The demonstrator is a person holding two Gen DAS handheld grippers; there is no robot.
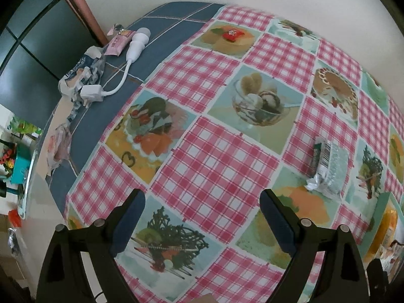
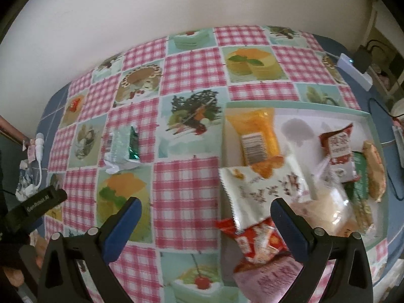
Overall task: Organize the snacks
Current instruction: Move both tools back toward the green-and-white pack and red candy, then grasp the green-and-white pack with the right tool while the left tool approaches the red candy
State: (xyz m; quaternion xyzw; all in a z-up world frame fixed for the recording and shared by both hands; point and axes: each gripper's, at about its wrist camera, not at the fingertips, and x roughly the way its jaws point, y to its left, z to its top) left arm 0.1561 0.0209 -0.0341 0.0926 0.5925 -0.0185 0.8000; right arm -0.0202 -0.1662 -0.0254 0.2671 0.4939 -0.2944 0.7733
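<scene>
A silver and green snack packet (image 1: 328,168) lies on the checked tablecloth, ahead and right of my open, empty left gripper (image 1: 202,217). It also shows in the right wrist view (image 2: 123,149). A small red snack (image 1: 232,34) lies at the table's far side. A pale green tray (image 2: 298,104) on the right holds several snack packets, among them an orange one (image 2: 260,141) and a white one (image 2: 262,189). My right gripper (image 2: 205,217) is open and empty, hovering at the tray's near left corner over a red packet (image 2: 257,240).
A white charger with cable (image 1: 131,50), a pink packet (image 1: 118,41) and crumpled wrappers (image 1: 80,75) lie on the blue left part of the table. A white power strip (image 2: 356,70) sits at the far right. The wall runs behind the table.
</scene>
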